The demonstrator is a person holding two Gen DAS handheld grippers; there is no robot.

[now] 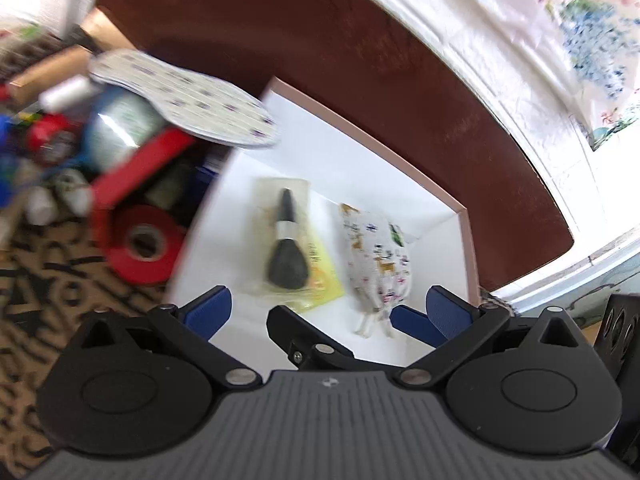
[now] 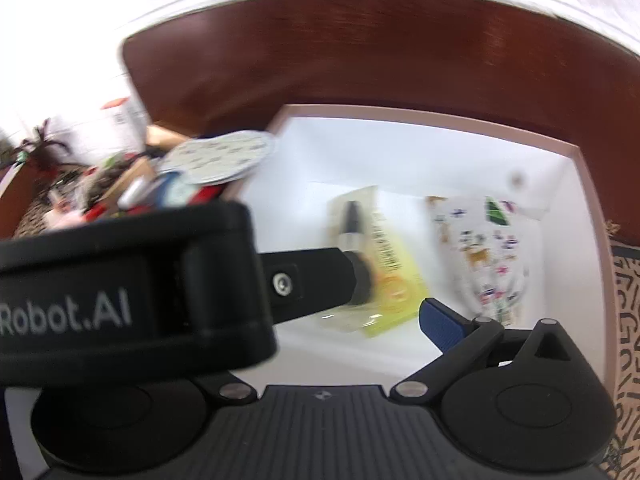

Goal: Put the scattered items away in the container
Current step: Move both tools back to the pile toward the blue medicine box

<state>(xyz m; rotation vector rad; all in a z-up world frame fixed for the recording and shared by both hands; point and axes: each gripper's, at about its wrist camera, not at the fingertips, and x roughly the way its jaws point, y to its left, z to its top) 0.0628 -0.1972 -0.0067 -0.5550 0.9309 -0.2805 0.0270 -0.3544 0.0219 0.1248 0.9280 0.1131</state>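
Observation:
A white box with a pink rim point(image 1: 362, 136) holds a black brush in a clear and yellow packet point(image 1: 286, 246) and a patterned cloth pouch point(image 1: 378, 268). My left gripper point(image 1: 326, 312) hovers open and empty over the box's near side. In the right wrist view the same box point(image 2: 436, 118), packet point(image 2: 384, 264) and pouch point(image 2: 480, 252) show. My right gripper point(image 2: 328, 316) is above the box; only its right blue finger point(image 2: 440, 322) shows. The left gripper's black body point(image 2: 132, 292) hides its left finger.
A pile of loose items lies left of the box: a red tape roll point(image 1: 142, 246), a patterned insole point(image 1: 188, 98), spools and bottles point(image 1: 64, 94). A dark red headboard point(image 1: 360, 52) stands behind. A black-patterned tan cloth point(image 1: 48, 288) covers the surface.

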